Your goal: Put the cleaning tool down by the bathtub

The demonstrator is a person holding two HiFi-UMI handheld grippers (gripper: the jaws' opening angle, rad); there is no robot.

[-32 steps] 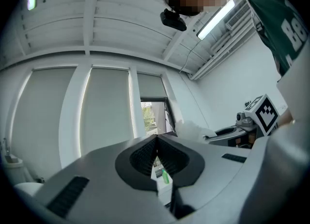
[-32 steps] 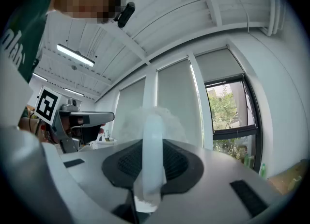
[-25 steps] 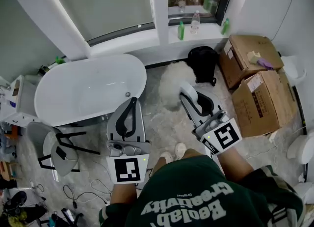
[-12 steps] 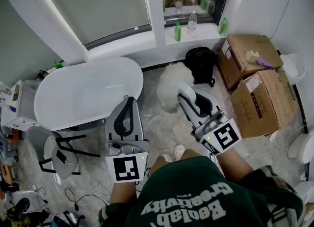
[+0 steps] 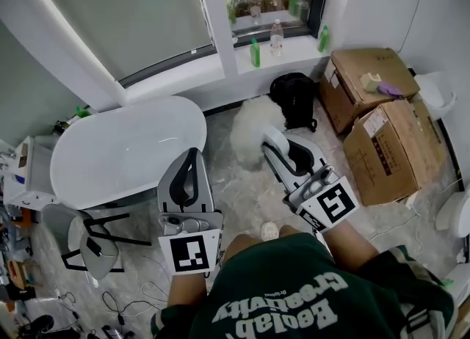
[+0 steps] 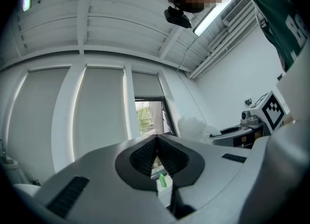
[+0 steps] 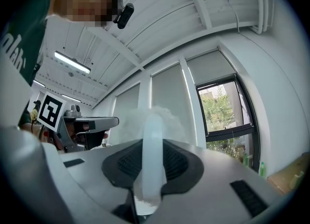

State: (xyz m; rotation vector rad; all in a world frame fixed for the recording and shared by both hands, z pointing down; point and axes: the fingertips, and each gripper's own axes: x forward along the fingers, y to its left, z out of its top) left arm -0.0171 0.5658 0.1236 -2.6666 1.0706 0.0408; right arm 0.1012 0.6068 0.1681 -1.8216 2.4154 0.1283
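Note:
The cleaning tool is a fluffy white duster (image 5: 250, 130) on a pale handle (image 7: 151, 162). My right gripper (image 5: 273, 138) is shut on that handle, and the fluffy head sticks out ahead of the jaws toward the window wall. In the right gripper view the handle stands upright between the two dark pads. The white bathtub (image 5: 121, 155) lies at the left, just beyond my left gripper (image 5: 192, 155), whose jaws meet with nothing between them (image 6: 156, 143). Both grippers are held level in front of the person.
A black bag (image 5: 294, 99) sits under the windowsill, where green and clear bottles (image 5: 255, 53) stand. Cardboard boxes (image 5: 382, 139) are stacked at the right. A grey chair (image 5: 81, 235) and cables crowd the floor at the lower left. Marbled floor (image 5: 246, 191) lies between tub and boxes.
The view has advanced toward the window wall; tub, bag and boxes have slid down and left in the head view. Both grippers keep their pose, the duster still held.

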